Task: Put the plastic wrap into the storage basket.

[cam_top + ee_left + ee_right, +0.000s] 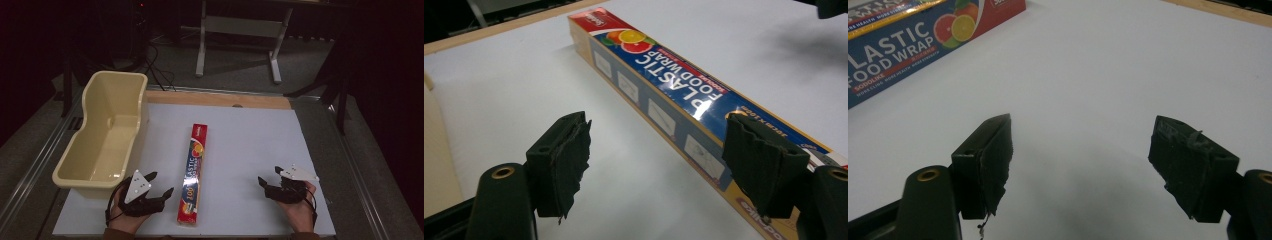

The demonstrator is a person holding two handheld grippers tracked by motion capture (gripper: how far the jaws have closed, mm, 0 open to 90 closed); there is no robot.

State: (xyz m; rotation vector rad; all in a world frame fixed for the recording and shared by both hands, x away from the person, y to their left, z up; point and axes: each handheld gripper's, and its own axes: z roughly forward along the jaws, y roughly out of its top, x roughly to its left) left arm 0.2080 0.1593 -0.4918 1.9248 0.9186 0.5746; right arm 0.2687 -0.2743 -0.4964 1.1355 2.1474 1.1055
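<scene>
Both tools, left tool and right tool, gape released; between them the plastic food wrap box lies lengthwise, pointing away, on a white tabletop in a dim room.

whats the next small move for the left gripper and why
Probably ease the left gripper rightward so its open jaws straddle the plastic wrap box: the box lies flat just beside it, untouched, nearer than the right gripper.
</scene>
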